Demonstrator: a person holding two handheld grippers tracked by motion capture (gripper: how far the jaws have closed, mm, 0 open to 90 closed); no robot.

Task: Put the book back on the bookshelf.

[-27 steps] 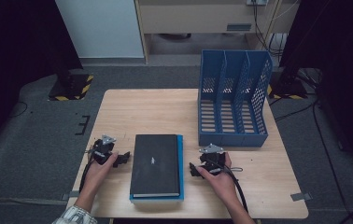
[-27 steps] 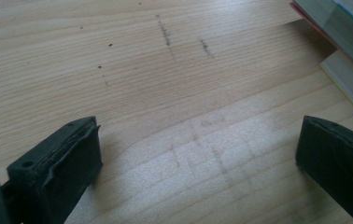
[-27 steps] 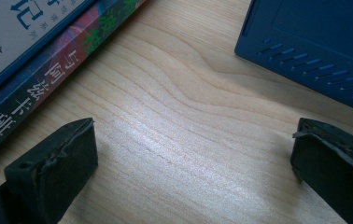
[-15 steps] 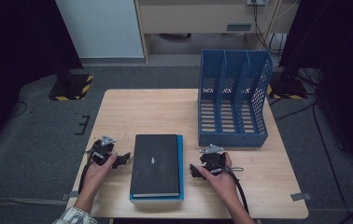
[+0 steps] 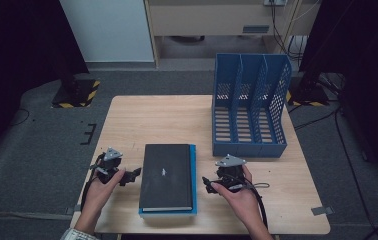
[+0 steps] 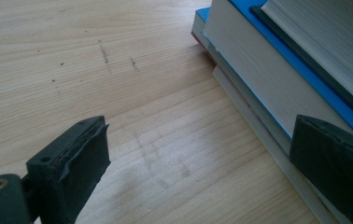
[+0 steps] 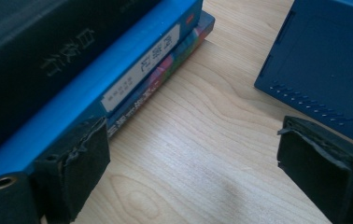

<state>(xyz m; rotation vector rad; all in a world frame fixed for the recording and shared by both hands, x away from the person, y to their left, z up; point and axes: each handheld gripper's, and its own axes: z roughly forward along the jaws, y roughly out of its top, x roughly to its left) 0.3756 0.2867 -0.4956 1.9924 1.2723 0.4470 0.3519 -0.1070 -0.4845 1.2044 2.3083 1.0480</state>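
While I look down from the high view, a stack of books (image 5: pixel 168 177) lies flat near the table's (image 5: pixel 142 117) front edge, a black hardcover on top of a blue one. My left gripper (image 5: pixel 127 176) rests just left of the stack and my right gripper (image 5: pixel 208 184) just right of it. A blue file rack (image 5: pixel 249 107) stands behind.

From the left gripper view, my jaws gape wide with nothing between them, pale page edges (image 6: pixel 258 74) beside them.

From the right gripper view, my jaws stand wide beside the spines: black, blue with a white label (image 7: pixel 142 74), then thinner colourful ones.
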